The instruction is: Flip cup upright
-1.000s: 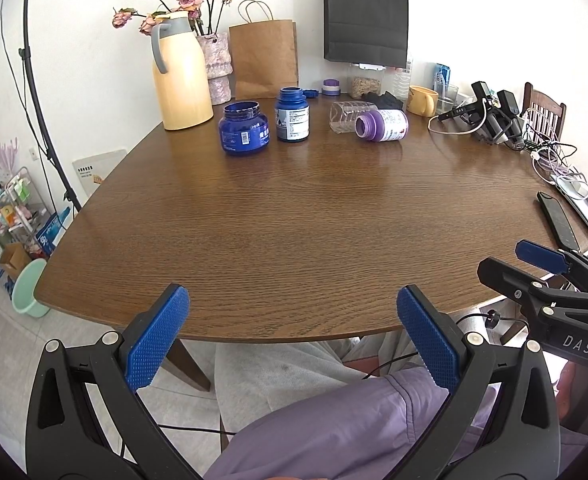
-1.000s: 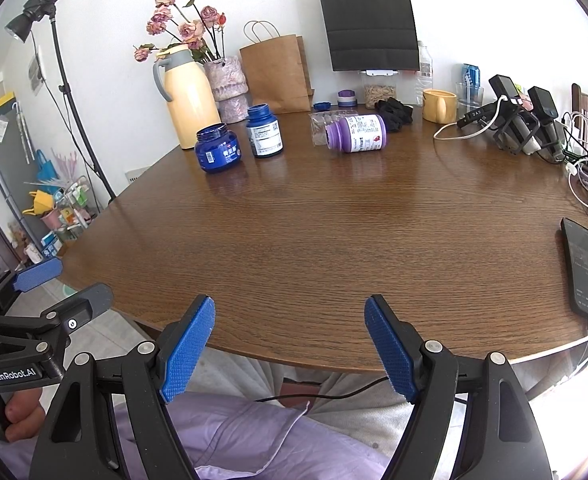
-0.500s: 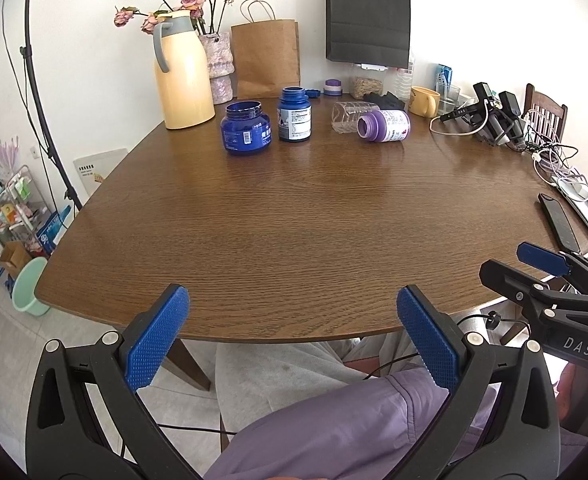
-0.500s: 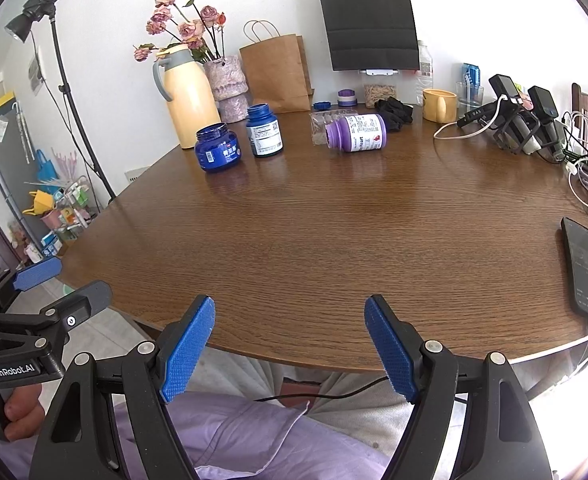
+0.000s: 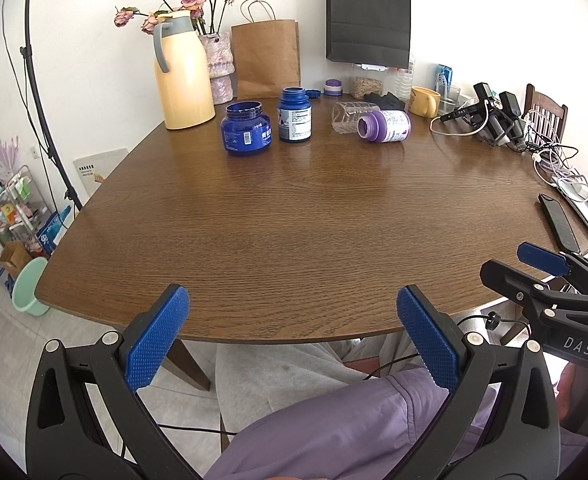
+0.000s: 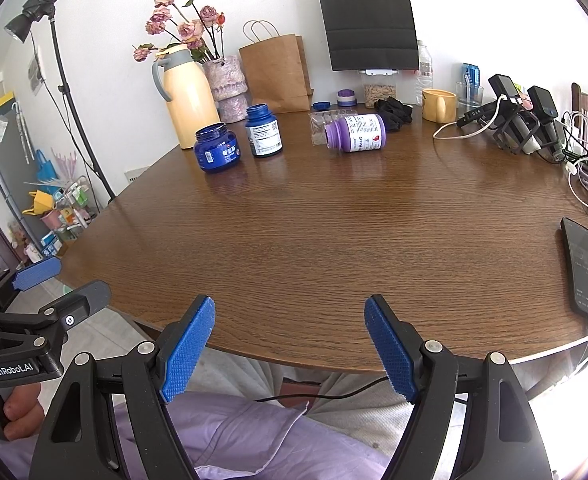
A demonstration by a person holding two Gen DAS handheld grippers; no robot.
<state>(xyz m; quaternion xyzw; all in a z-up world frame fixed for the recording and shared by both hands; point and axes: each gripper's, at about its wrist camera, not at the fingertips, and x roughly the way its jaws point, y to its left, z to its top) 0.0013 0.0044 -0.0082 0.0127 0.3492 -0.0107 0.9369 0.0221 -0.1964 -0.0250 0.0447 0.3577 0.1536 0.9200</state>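
Wood table (image 5: 294, 220), both grippers (image 5: 290, 332) (image 6: 290, 340) spread wide, holding nothing. Clear cup (image 5: 343, 118) lies on its side far ahead of fingers, touching purple bottle (image 5: 385, 126). Risk: reaching in nudges bottle, cup rolls off.

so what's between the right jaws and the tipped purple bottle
Only bare wooden table: in the right wrist view nothing sits between the open right gripper and the purple bottle, which lies on its side.
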